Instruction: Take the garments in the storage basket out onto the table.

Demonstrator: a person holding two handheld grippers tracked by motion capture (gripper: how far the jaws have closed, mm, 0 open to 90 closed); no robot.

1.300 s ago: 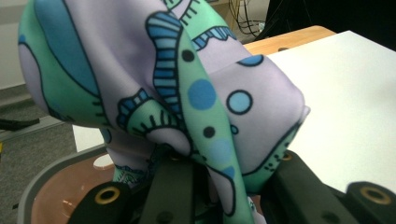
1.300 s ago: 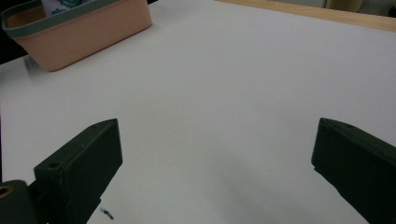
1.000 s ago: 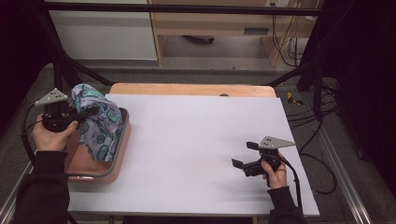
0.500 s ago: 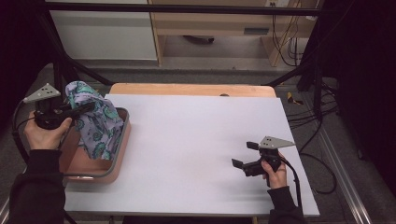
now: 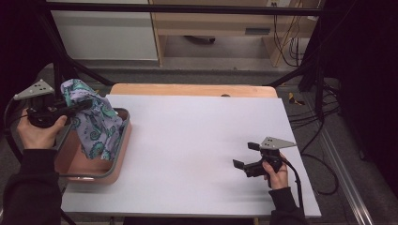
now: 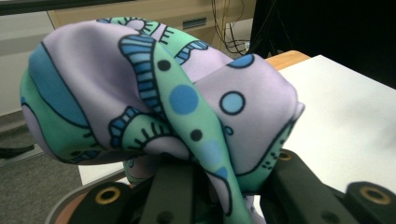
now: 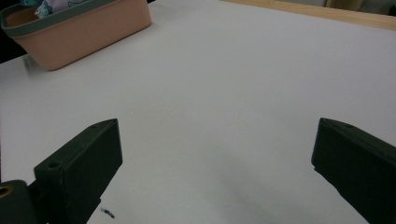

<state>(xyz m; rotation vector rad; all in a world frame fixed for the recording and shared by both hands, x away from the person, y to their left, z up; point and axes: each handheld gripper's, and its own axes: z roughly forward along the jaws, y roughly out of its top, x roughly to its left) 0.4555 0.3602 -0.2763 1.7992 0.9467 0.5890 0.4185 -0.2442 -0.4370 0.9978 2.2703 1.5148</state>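
I have the left claw (image 5: 77, 107) clamped on the cloth (image 5: 94, 119), bunched over its jaws with the tail hanging below into the basket (image 5: 119, 150); I judge the lift should go straight up until the tail clears the rim, grip kept firm, since the fabric looks slippery; the right claw (image 5: 246, 155) stands apart, empty, low over the table (image 5: 197, 131). Count: one cloth; one basket; two claws.
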